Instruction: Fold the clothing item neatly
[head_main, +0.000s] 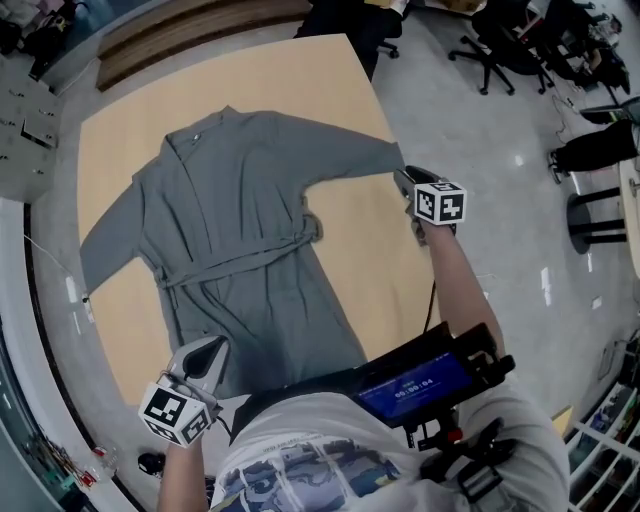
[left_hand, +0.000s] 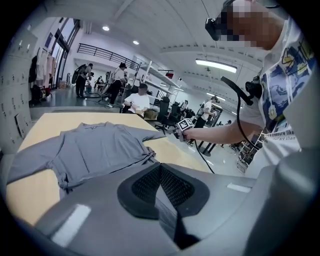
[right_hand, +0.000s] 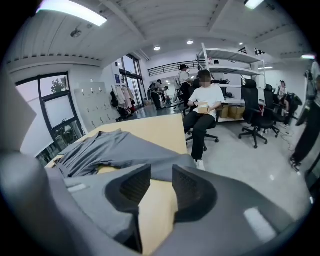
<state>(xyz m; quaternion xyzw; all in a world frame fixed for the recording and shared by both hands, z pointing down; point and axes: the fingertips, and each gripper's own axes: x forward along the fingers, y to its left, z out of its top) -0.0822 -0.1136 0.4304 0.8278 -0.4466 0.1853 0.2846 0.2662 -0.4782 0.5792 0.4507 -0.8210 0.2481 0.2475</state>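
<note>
Spanning tan table (head_main: 115, 140), grey robe (head_main: 240, 215), office chairs (head_main: 492, 55) beyond

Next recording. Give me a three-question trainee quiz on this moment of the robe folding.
1. True or false: the left gripper is shut and empty.
2. The right gripper, jaws apart, is nearest the grey robe's: A collar, B sleeve end, C hem.
3. Has any part of the robe been folded on the table?
Key: 1 true. 2 B. 3 No: it lies spread flat, both sleeves out.
</note>
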